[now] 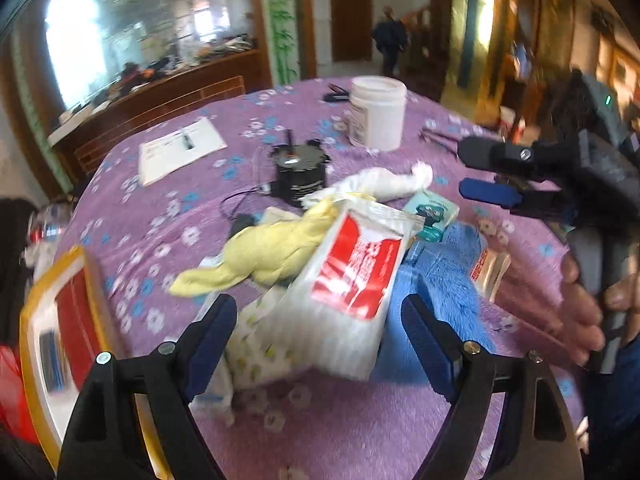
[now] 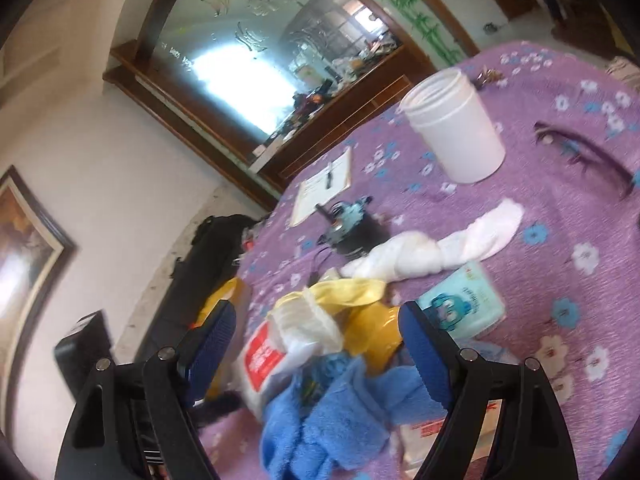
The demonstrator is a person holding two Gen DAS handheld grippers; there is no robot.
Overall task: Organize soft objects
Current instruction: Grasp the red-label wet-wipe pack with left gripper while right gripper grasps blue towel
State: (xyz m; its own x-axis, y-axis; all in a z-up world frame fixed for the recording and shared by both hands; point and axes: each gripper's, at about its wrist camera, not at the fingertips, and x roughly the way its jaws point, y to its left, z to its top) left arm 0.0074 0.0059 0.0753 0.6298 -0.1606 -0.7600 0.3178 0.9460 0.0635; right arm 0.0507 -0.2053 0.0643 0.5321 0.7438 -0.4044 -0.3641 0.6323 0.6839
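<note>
A heap of soft things lies on the purple flowered tablecloth (image 1: 360, 432): a yellow cloth (image 1: 260, 252), a white twisted cloth (image 1: 384, 184), a blue fluffy towel (image 1: 448, 280), a white-and-red tissue pack (image 1: 348, 288) and a teal tissue packet (image 1: 434, 214). My left gripper (image 1: 316, 320) stands open, its fingers on either side of the tissue pack without pressing it. In the right wrist view my right gripper (image 2: 316, 328) is open above the blue towel (image 2: 340, 412), the tissue pack (image 2: 272, 360) and the yellow cloth (image 2: 348, 292). The right gripper (image 1: 476, 170) also shows at the right, held by a hand.
A white open jar (image 1: 378, 112), a black round device (image 1: 300, 168) with a cable, a notepad with a pen (image 1: 180, 148) and glasses (image 2: 584, 156) sit farther back. A yellow-edged box (image 1: 60, 320) stands at the table's left edge. A person (image 1: 390, 38) is in the far doorway.
</note>
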